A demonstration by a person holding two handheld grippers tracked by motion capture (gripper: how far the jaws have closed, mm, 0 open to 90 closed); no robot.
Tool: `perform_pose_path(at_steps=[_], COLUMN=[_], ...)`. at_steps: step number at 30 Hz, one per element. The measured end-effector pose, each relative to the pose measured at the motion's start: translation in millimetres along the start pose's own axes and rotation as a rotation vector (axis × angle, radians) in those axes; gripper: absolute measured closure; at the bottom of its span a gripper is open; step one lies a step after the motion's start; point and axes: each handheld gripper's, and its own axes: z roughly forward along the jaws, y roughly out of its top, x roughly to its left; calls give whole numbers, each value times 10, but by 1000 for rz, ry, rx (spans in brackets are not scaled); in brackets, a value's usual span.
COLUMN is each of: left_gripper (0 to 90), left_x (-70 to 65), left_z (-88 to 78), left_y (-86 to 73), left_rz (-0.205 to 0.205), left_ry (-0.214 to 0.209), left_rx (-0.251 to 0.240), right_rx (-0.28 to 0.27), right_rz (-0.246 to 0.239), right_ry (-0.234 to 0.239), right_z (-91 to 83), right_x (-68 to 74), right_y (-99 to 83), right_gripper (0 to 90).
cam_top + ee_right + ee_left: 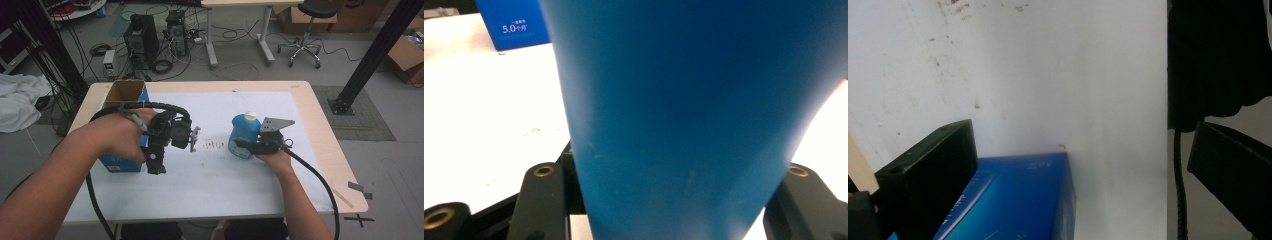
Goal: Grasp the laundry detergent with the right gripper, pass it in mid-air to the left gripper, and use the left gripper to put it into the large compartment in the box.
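Note:
A blue bottle [243, 131] with a white cap [250, 116] stands right of the mat's middle. My right gripper [243, 146] is shut on its lower body. In the right gripper view the bottle [694, 110] sits between both jaws. An open blue carton [119, 162] with brown flaps [125, 92] stands at the left, partly hidden by the left hand. My left gripper [156, 164] hangs just right of it, tipped down toward the near edge, open. In the left gripper view the carton's corner [1023, 195] lies below the wide-apart jaws, nearer the left one.
A white mat [215, 185] covers the wooden table [327, 145], with dark smudges [215, 145] between the two grippers. Cables trail off the near edge. Behind the table on the floor are computer towers [141, 37], a stool [305, 30] and a black post [372, 55].

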Motion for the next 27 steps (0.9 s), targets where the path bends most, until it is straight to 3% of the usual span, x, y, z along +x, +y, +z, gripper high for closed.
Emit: perform_pose_path(at_steps=[4,7,19,27], left_gripper=[3,3,3,3], left_x=[2,3,74,115], left_z=[-18,-28,-93,-123], left_y=[-5,-17,30,77], left_rz=[2,-7,-2,0], left_ry=[4,-3,9,9], left_rx=[1,0,-1,-6], right_rx=[0,7,-11,-9], right_rz=[8,-16,-95,-139], right_ry=[4,-3,111,179], right_z=[-7,-20,-317,-373], right_x=[-3,14,70,172], right_y=[4,24,352,540], right_gripper=[461,470,480,478])
